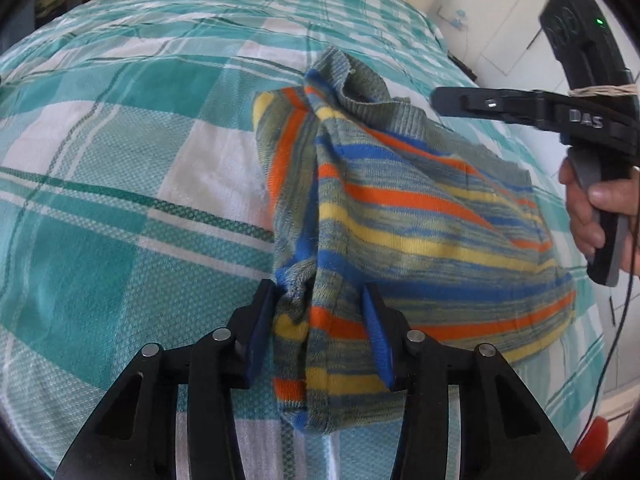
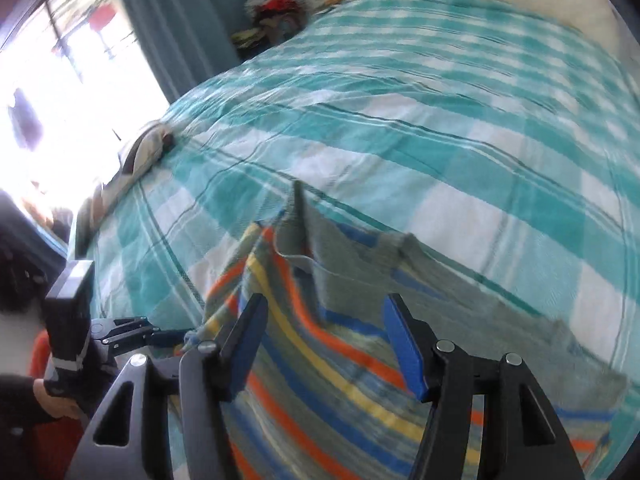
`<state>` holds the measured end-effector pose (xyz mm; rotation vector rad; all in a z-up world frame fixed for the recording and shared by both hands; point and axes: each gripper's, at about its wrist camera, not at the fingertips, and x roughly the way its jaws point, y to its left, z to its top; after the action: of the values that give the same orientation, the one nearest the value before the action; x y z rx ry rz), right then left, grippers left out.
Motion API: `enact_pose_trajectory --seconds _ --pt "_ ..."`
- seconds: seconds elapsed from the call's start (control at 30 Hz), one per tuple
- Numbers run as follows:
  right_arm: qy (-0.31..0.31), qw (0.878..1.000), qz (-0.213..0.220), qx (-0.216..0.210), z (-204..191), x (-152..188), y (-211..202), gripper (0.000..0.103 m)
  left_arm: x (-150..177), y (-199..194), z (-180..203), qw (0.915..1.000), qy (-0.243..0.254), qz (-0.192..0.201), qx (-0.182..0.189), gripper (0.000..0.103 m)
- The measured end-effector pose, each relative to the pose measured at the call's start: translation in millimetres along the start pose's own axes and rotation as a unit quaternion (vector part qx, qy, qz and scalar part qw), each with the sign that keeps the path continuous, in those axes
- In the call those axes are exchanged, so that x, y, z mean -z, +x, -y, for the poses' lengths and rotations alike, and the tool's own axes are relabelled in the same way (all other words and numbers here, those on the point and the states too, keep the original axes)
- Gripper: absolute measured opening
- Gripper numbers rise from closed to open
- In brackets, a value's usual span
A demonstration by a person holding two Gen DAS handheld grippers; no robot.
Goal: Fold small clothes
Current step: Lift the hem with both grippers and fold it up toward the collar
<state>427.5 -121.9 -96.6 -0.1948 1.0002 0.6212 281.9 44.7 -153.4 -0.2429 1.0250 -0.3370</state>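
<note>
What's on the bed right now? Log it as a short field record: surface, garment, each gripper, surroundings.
surface: bed with teal and white checked sheet
garment: striped knit top, bunched, lying on the sheet
left gripper: jaws apart, a fold of the top between them
right gripper: open above the top, nothing held
hand: grips the right gripper's handle
surroundings: pile of clothes past the bed's far end; curtain by a bright window

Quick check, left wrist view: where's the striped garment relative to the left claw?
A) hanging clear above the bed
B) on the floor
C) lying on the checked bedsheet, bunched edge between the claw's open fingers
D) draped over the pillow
C: the striped garment lies on the checked bedsheet, its bunched near edge between the fingers of the left claw, which stand apart.
</note>
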Motion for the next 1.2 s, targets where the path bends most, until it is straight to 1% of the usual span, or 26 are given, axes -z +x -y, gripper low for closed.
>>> enact_pose_trajectory --seconds 0.03,0.07,0.1,0.13,0.17,0.27,0.33,0.37,0.4,0.43,0.5,0.57,0.6,0.63,0.7,0.8,0.83,0.87,0.9,0.93,1.0,1.03,1.07,1.1,1.13,1.2 --pt "-0.025 0.999 -0.016 0.025 -7 -7 13 0.06 1 -1 -2 1.0 -0.006 0.002 0.003 0.04" --pt "-0.045 0.998 -0.037 0.038 -12 -11 26 0.049 1 -2 -4 1.0 -0.008 0.003 0.004 0.036" --pt "-0.062 0.995 -0.074 0.035 -12 -14 40 0.003 2 -2 -6 0.9999 -0.009 0.004 0.004 0.033" --pt "-0.069 0.991 -0.096 0.055 -10 -17 49 0.004 3 -2 -8 0.9999 -0.013 0.006 0.006 0.03" --pt "-0.064 0.99 -0.092 0.084 -5 -21 52 0.001 3 -2 -10 0.9998 -0.017 0.007 0.01 0.027" --pt "0.014 0.991 -0.06 0.118 28 -29 44 0.001 7 -3 -14 0.9996 -0.021 0.012 0.017 0.025" --pt "0.048 0.99 -0.054 0.122 42 -27 45 0.001 8 -3 -15 0.9995 -0.022 0.013 0.016 0.026" --pt "0.064 0.99 -0.057 0.116 47 -25 45 0.005 9 -4 -15 0.9996 -0.021 0.012 0.016 0.026" --pt "0.081 0.989 -0.057 0.107 50 -25 44 0.015 8 -5 -15 0.9996 -0.021 0.009 0.015 0.026" --pt "0.099 0.989 -0.047 0.096 55 -21 36 0.02 8 -7 -15 0.9997 -0.021 0.006 0.015 0.027" --pt "0.135 0.987 -0.002 0.084 68 -9 4 0.032 8 -15 -16 0.9996 -0.027 0.0 0.013 0.029" --pt "0.176 0.98 0.04 0.081 86 13 -36 0.044 9 -29 -14 0.9995 -0.028 0.011 0.003 0.032" --pt "0.194 0.976 0.053 0.082 94 27 -54 0.046 11 -36 -11 0.9996 -0.021 0.018 0.0 0.032" --pt "0.204 0.974 0.056 0.082 101 44 -70 0.046 13 -43 -7 0.9996 -0.011 0.025 -0.002 0.032" --pt "0.199 0.976 0.036 0.076 104 85 -93 0.046 20 -50 9 0.9992 0.021 0.033 -0.005 0.032" --pt "0.198 0.979 -0.018 0.052 99 165 -98 0.045 29 -32 32 0.9966 0.077 0.013 -0.027 0.032" --pt "0.2 0.976 -0.045 0.076 100 194 -94 0.043 33 -18 31 0.9956 0.081 -0.011 -0.044 0.031" --pt "0.206 0.969 -0.068 0.116 105 220 -93 0.041 36 -9 27 0.9954 0.075 -0.022 -0.054 0.027" --pt "0.226 0.964 -0.051 0.134 112 240 -102 0.028 37 -12 23 0.9962 0.064 -0.014 -0.057 0.025" --pt "0.258 0.956 -0.023 0.139 118 252 -118 0.027 35 -18 21 0.997 0.051 -0.014 -0.057 0.025" --pt "0.31 0.932 0.007 0.189 120 264 -151 0.035 33 -33 21 0.9982 0.026 -0.008 -0.053 0.024" --pt "0.313 0.931 0.039 0.182 114 265 -165 0.035 34 -41 25 0.9986 0.023 0.002 -0.047 0.027" --pt "0.307 0.936 0.064 0.162 105 262 -176 0.034 35 -48 30 0.9989 0.026 0.011 -0.038 0.034" --pt "0.296 0.942 0.075 0.142 95 258 -181 0.034 37 -51 35 0.9989 0.03 0.016 -0.032 0.038" --pt "0.283 0.948 0.08 0.12 84 253 -181 0.034 38 -51 42 0.9987 0.036 0.017 -0.032 0.046" --pt "0.264 0.959 0.075 0.078 67 249 -169 0.034 42 -42 54 0.998 0.052 0.01 -0.036 0.054"
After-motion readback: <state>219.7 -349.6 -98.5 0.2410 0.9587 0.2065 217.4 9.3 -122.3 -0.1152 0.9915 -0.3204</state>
